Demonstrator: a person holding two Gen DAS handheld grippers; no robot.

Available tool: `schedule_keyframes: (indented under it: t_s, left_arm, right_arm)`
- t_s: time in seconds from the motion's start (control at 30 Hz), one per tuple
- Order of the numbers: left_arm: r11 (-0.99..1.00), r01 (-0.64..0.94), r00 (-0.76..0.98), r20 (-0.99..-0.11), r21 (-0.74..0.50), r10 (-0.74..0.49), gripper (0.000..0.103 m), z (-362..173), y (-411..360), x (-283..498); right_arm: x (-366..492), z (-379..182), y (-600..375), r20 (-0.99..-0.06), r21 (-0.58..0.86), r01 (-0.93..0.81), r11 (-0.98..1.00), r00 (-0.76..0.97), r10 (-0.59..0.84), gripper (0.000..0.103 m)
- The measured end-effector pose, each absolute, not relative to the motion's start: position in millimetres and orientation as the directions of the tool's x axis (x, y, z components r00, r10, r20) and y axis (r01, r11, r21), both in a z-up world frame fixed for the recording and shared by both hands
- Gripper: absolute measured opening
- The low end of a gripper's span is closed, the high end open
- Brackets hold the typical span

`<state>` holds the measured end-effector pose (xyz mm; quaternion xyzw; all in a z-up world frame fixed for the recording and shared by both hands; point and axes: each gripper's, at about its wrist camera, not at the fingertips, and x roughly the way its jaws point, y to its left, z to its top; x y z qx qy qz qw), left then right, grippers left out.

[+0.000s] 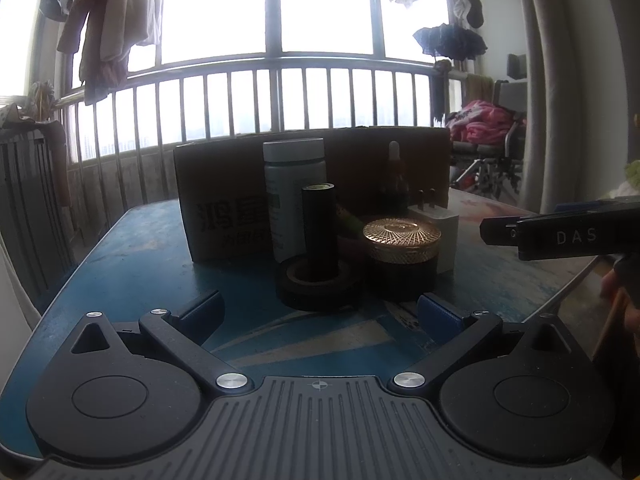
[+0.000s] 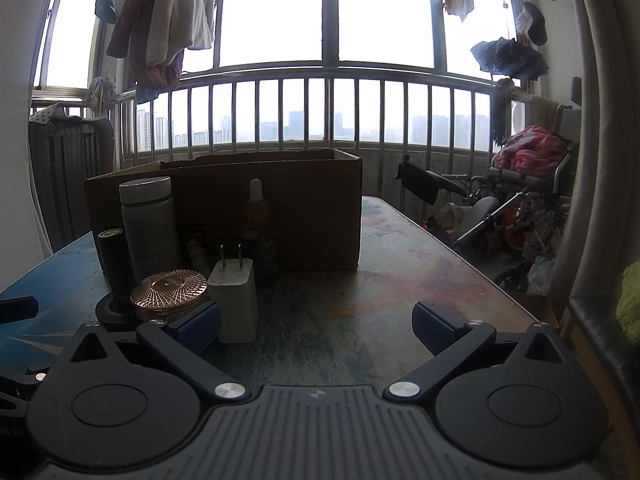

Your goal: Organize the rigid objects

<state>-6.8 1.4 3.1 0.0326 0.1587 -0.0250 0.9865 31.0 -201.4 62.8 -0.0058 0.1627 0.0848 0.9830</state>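
Note:
A cluster of small objects stands on the table in front of an open cardboard box (image 1: 224,200) (image 2: 304,208). It holds a white bottle (image 1: 294,196) (image 2: 148,224), a black cylinder (image 1: 319,232) (image 2: 116,268) standing in a black tape roll (image 1: 320,286), a round jar with a gold lid (image 1: 402,252) (image 2: 170,290), a white plug charger (image 1: 444,228) (image 2: 236,300) and a dropper bottle (image 1: 396,176) (image 2: 258,232). My left gripper (image 1: 320,312) is open and empty just short of the tape roll. My right gripper (image 2: 316,320) is open and empty, its left finger beside the charger.
The table (image 2: 400,280) has a worn blue and rust-coloured top. A balcony railing and windows lie behind, with hanging clothes. A wheelchair (image 2: 520,200) with a pink blanket stands to the right. The right gripper's body (image 1: 568,236) shows at the right of the left wrist view.

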Motion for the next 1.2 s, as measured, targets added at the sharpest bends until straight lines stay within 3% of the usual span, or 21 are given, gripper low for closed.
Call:
schedule_keyframes:
  t_s: [1.2]
  left_arm:
    - [0.997, 0.062, 0.942, -0.332, 0.046, -0.043, 0.103, 2.3, 2.7, -5.4]
  right_arm:
    - [31.0, 61.3, -199.7, -0.327, 0.018, -0.177, 0.984, 0.929, 0.173, 0.103]
